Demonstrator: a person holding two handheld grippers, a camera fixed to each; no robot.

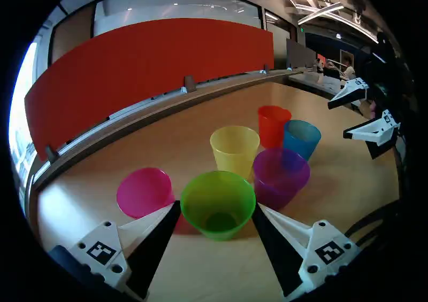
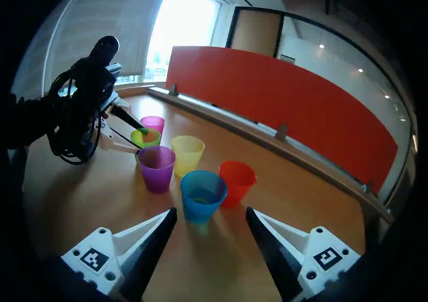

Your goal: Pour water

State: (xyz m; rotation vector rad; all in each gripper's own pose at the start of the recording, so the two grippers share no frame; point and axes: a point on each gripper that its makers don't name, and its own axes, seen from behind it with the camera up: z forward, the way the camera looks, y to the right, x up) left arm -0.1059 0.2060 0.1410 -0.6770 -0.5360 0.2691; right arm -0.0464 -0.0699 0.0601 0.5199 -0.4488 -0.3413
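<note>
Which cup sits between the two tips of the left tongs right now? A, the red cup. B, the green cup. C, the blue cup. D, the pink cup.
B: in the left gripper view the green cup stands between the open tips of the left tongs, with the pink cup off to one side.

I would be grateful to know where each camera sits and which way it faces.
Left gripper view: rides the left gripper, facing across the table toward the red partition; its own jaws flank the green cup.
Right gripper view: rides the right gripper, facing the blue cup and the window; its own open jaws show below.
Shared: both cups, the table, the partition; each shows the other gripper farther off.
</note>
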